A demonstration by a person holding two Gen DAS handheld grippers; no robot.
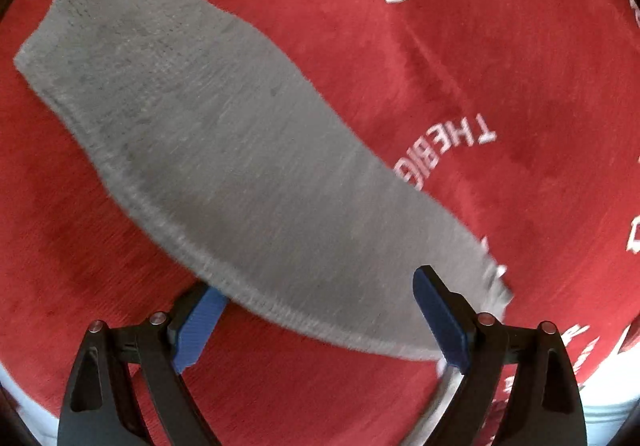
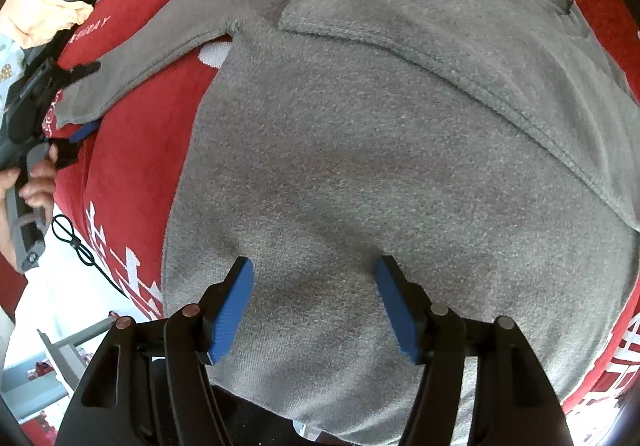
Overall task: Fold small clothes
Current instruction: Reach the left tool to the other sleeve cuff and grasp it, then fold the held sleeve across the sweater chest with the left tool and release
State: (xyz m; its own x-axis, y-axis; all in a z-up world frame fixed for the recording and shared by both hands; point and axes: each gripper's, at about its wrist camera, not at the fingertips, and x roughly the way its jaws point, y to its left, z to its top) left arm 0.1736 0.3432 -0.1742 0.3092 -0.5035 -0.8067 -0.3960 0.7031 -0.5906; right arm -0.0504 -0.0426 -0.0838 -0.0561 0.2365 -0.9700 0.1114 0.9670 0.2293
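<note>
A small grey knit sweater (image 2: 360,166) lies flat on a red blanket (image 2: 132,182) with white lettering. Its right sleeve (image 2: 460,46) is folded across the chest. Its left sleeve (image 2: 148,58) stretches out to the left. The left wrist view shows that left sleeve (image 1: 200,118) close up. My left gripper (image 1: 316,310) is open, its blue pads either side of the sleeve's cuff end. It also shows in the right wrist view (image 2: 76,102) at the cuff. My right gripper (image 2: 316,306) is open above the sweater's lower body.
The red blanket (image 1: 480,86) covers the work surface. A pile of other small clothes (image 2: 44,18), peach and patterned, lies at the far left. A black cord (image 2: 80,246) lies on a white surface beside the blanket's edge.
</note>
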